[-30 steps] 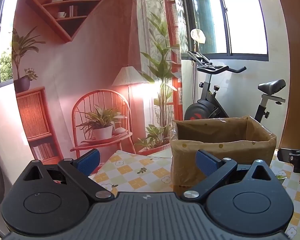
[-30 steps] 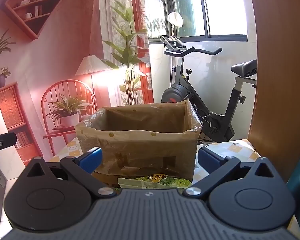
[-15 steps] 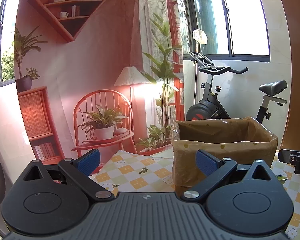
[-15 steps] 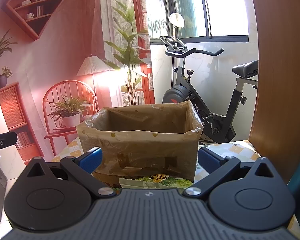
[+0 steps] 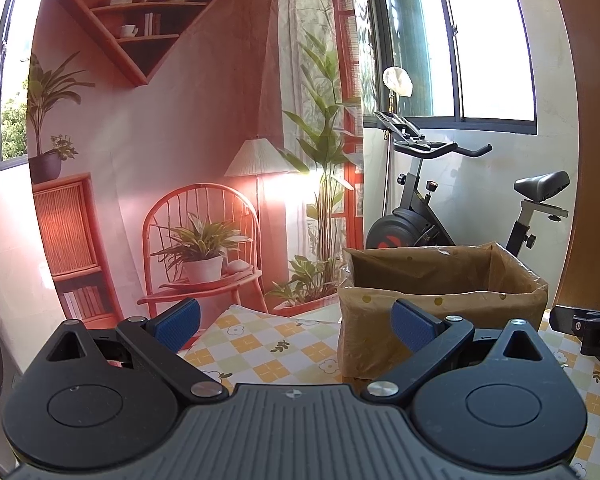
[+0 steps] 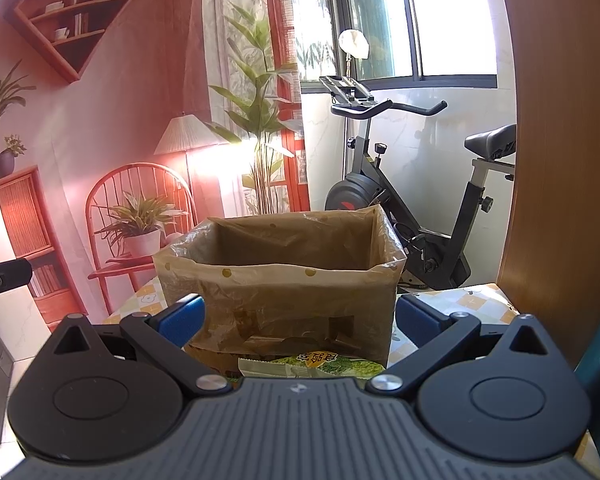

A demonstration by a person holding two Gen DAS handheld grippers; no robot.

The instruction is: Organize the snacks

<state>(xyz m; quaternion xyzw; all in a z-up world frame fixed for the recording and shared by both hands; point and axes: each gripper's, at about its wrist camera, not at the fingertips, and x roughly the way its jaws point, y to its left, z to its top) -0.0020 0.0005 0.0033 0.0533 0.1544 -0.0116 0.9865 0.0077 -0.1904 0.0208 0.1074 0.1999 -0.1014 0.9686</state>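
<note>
A cardboard box lined with a brown plastic bag (image 6: 280,280) stands on the checked tablecloth straight ahead in the right wrist view. A green snack packet (image 6: 320,366) lies flat against its near foot, partly hidden by my right gripper's body. My right gripper (image 6: 298,318) is open, its blue pads (image 6: 182,316) wide apart with nothing between them, level with the box's front wall. In the left wrist view the same box (image 5: 440,300) sits to the right. My left gripper (image 5: 296,322) is open and empty, left of the box. The box's inside is hidden.
The table wears a yellow and white flowered cloth (image 5: 260,348). A printed backdrop (image 5: 160,160) hangs behind the table, and an exercise bike (image 6: 400,200) stands behind the box. A wooden panel (image 6: 568,140) rises at the right. The right gripper's edge (image 5: 588,326) shows at far right.
Both views have shifted very slightly, so the box sits a touch further right. Both grippers stay open and nothing on the table has moved.
</note>
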